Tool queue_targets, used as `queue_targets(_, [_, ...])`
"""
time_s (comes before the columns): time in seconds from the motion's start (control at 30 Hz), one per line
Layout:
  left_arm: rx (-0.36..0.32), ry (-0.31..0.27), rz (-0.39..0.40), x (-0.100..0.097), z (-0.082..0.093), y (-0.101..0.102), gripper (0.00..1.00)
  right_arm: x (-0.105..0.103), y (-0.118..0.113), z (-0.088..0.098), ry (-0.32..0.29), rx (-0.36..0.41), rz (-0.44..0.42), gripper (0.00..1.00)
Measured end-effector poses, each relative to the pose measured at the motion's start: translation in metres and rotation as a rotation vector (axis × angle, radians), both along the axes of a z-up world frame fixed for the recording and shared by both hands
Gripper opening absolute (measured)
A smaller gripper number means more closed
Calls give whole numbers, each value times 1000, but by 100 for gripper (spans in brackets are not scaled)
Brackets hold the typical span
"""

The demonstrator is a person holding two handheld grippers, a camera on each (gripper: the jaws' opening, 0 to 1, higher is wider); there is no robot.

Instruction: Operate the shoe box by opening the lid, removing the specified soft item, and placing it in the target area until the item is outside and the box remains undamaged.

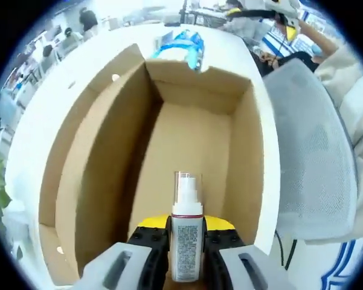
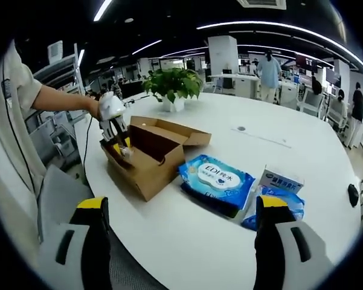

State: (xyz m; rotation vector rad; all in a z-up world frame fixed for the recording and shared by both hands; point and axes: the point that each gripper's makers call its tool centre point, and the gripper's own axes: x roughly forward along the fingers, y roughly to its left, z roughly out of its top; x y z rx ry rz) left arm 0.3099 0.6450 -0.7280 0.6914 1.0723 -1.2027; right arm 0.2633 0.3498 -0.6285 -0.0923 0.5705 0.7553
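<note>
The brown cardboard shoe box (image 1: 187, 145) lies open below me, its lid flap (image 1: 87, 127) folded out to the left and its bare floor showing. My left gripper (image 1: 186, 225) is shut on a small white spray bottle (image 1: 186, 238) with a clear cap, held upright over the near end of the box. In the right gripper view the box (image 2: 151, 160) sits on the white table, with the left gripper (image 2: 115, 130) hanging over its left end in a person's hand. My right gripper (image 2: 184, 241) is wide open above the table's near edge and holds nothing.
A blue wipes pack (image 2: 216, 180) lies right of the box, and the same pack (image 1: 181, 45) shows beyond the box's far end. A second blue pack with a white carton (image 2: 278, 190) lies further right. A potted plant (image 2: 172, 84) stands behind. A grey chair (image 1: 314, 163) is beside the table.
</note>
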Motion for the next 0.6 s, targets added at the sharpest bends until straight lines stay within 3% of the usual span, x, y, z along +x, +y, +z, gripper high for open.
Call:
queue_targets(0.3, [-116,-43,50,3,26,-26,19,1,10,-2,-1,19,10,92])
queue_targets(0.6, [-259,-77,112,6,53,-58,19,10,28,10,-37,91,4,86])
